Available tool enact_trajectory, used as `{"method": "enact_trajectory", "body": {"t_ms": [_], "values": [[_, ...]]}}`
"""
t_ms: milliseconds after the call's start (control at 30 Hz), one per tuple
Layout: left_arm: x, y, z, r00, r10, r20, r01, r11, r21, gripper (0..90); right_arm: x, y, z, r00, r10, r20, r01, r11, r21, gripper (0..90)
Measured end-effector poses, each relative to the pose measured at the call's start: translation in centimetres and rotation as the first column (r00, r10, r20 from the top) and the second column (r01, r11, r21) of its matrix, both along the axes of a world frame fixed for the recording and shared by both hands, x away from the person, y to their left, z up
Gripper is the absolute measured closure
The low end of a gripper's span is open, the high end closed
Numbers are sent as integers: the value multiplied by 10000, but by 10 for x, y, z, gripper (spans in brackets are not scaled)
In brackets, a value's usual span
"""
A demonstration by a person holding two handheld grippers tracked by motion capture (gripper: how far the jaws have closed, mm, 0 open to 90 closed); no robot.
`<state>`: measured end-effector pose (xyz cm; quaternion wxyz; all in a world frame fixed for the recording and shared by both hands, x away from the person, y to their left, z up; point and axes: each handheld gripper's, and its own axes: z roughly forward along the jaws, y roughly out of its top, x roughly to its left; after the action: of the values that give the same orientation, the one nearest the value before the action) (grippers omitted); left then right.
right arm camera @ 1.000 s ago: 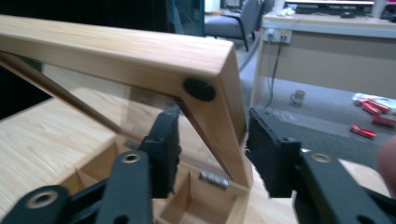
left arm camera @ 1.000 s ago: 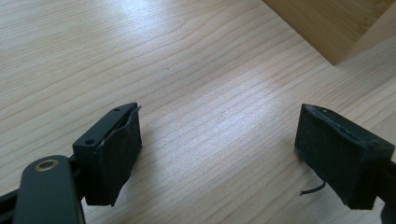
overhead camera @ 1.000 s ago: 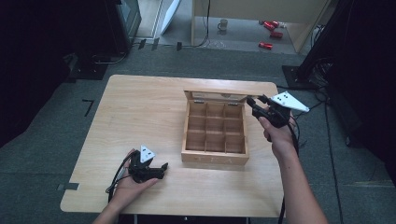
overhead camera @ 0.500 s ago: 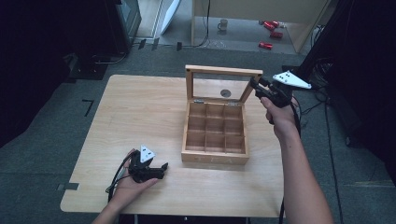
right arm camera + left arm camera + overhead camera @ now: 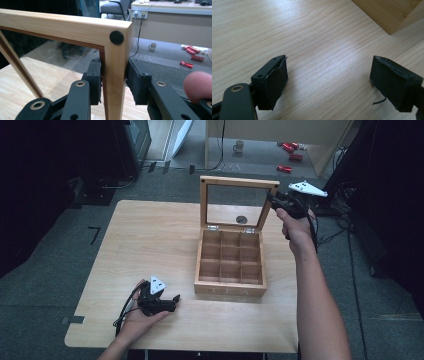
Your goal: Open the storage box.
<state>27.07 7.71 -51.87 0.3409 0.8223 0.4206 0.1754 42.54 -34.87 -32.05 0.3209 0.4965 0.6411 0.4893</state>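
A wooden tea box (image 5: 230, 282) with several empty compartments stands on the table (image 5: 150, 235). Its glass-paned lid (image 5: 239, 182) stands upright. My right gripper (image 5: 272, 200) is shut on the lid's right frame edge (image 5: 115, 75), one pad on each side of the wood just below the top corner. My left gripper (image 5: 170, 301) rests low on the table near the front left, left of the box. Its jaws stand open over bare wood (image 5: 329, 72) with nothing between them, and a corner of the box (image 5: 387, 15) shows ahead.
Bare tabletop lies to the left and behind the box. Beyond the table, on the floor, are a mug (image 5: 240, 145), red items (image 5: 290, 150) and a desk (image 5: 175, 15). Cables (image 5: 330, 235) trail at the right.
My right gripper has swung the lid up from half-raised to fully upright, moving back and up with it. The left gripper has stayed put.
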Motion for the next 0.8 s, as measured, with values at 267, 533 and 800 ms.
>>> {"method": "enact_trajectory", "body": {"t_ms": [267,533,800], "values": [[0,0,0,10000,-35,3,35,10000,5,150,22,1,1,9990,-357,-268,362,9992,165,667],[0,0,0,10000,-38,20,38,10000,-6,150,36,5,-1,9955,-855,-407,867,9958,299,669],[0,-1,0,10000,-65,34,65,10000,-1,150,48,15,-6,9843,-1737,-309,1747,9840,343,675]]}}
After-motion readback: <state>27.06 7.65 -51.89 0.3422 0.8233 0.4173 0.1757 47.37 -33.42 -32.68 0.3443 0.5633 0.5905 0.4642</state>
